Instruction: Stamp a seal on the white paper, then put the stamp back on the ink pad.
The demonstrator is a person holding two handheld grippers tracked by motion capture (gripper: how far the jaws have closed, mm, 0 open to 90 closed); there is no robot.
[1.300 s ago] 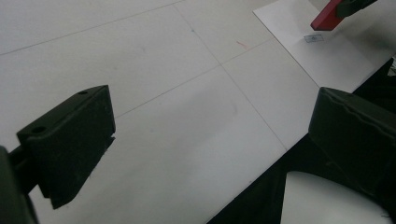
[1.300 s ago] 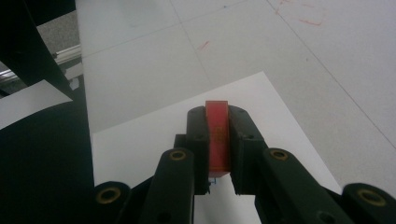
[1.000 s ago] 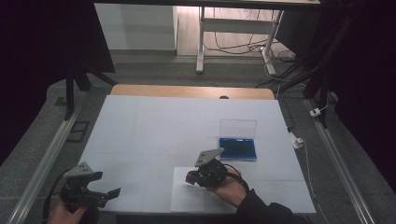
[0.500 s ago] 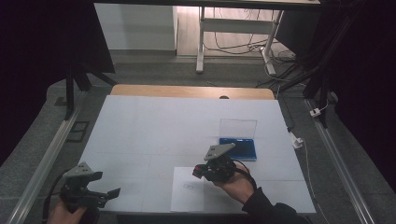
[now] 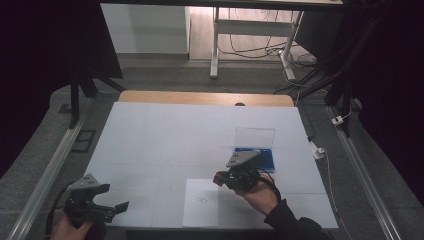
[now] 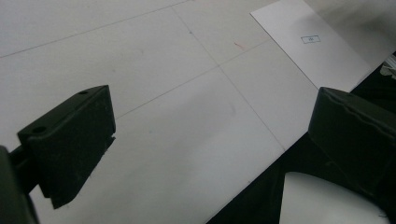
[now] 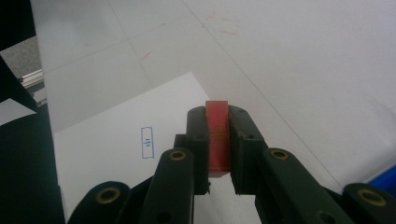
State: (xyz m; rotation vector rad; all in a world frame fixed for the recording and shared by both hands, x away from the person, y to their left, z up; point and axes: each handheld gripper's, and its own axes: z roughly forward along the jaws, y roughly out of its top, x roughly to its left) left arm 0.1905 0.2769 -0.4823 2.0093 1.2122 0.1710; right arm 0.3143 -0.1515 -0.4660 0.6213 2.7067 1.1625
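Right gripper view shows the right claw (image 7: 218,140) clamped tight on a small red block (image 7: 218,135), a flat orange-red piece with faint yellowish markings, standing on edge between the two black jaws in the lower centre of the frame. Its top edge rises just above the jaw tips. Behind it, toward the left of the frame, lies a white sheet of paper (image 7: 112,135) with a small blue rectangle (image 7: 147,142) drawn on it; the block hangs over the sheet's right part, beside that mark and not on it.

From the high view, the right claw (image 5: 220,178) sits in the lower middle of the frame, the red block at its left-pointing tip, over the right edge of the paper (image 5: 201,202). Just behind it, toward the upper right, an open blue case (image 5: 262,155) with a clear lid raised rests on the white worktop (image 5: 165,135).

At the lower left corner of the high view, the left claw (image 5: 120,207) stands wide apart with nothing between its jaws, well away from the block.
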